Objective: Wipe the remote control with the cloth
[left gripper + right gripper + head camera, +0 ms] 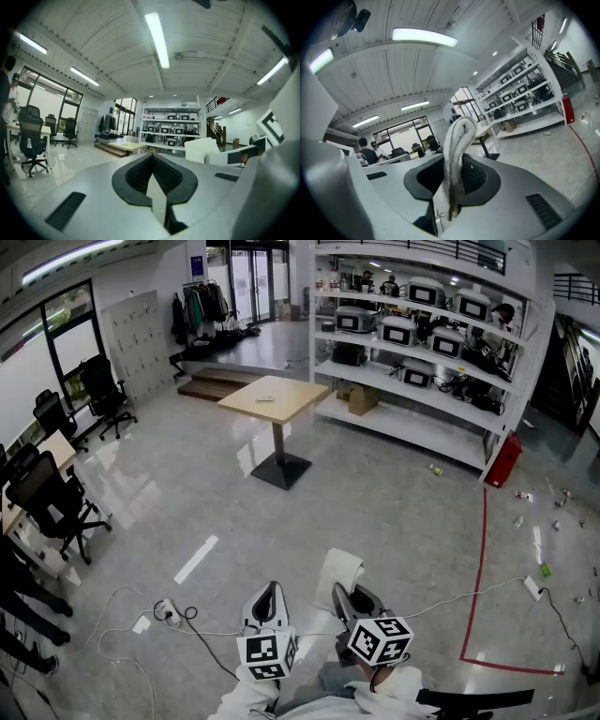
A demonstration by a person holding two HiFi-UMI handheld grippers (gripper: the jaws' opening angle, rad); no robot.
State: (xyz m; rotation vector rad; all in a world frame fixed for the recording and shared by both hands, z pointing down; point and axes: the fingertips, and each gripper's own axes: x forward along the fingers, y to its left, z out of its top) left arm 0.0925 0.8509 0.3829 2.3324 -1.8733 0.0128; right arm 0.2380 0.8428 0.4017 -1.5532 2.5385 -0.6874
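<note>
Both grippers are held up low in the head view, far from the table. My right gripper point(345, 594) point(457, 174) is shut on a white cloth point(339, 570) point(457, 133), which sticks up between its jaws in a fold. To its left, my left gripper point(270, 590) point(153, 159) is shut, with nothing between its jaws. In the left gripper view the cloth point(201, 150) also shows off to the right. A small dark remote control point(265, 398) lies on a light wooden pedestal table point(292, 390) several steps ahead.
White shelves point(422, 381) loaded with machines run behind and right of the table. Black office chairs point(52, 502) stand at the left. Cables and a power strip point(169, 612) lie on the floor near me. A red tape line point(481, 568) marks the floor at the right.
</note>
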